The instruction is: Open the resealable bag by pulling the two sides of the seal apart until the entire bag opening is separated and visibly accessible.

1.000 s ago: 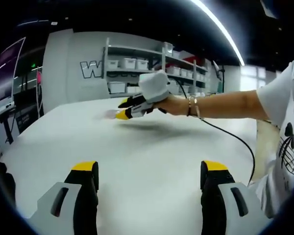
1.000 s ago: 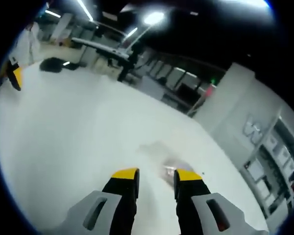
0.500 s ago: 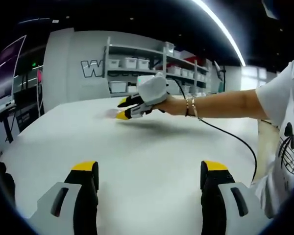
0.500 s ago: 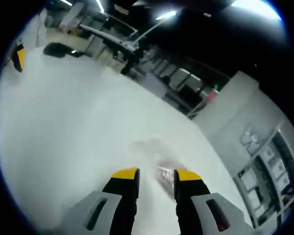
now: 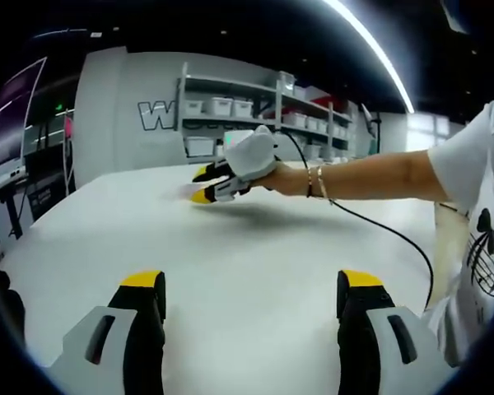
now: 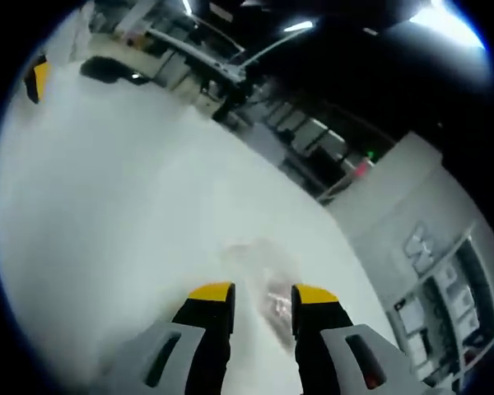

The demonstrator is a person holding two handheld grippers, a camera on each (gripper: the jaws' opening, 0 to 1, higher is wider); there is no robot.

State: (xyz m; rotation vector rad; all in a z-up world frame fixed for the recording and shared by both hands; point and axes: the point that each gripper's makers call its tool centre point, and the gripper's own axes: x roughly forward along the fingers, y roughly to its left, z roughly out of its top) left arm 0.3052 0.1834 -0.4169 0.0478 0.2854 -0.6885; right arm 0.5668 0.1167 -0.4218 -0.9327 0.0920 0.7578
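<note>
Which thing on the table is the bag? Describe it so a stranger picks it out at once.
Start at the wide white table. In the right gripper view, follow the right hand-held gripper to its yellow tips: the clear, glossy plastic resealable bag lies flat just beyond them. It is see-through, a faint crinkled sheen on plain white.

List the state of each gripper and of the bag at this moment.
left gripper: jaws wide apart, nothing between them, held above the table.
right gripper: jaws open, reaching over the bag.
resealable bag: clear, lying flat on the table; seal too blurred to judge.
</note>
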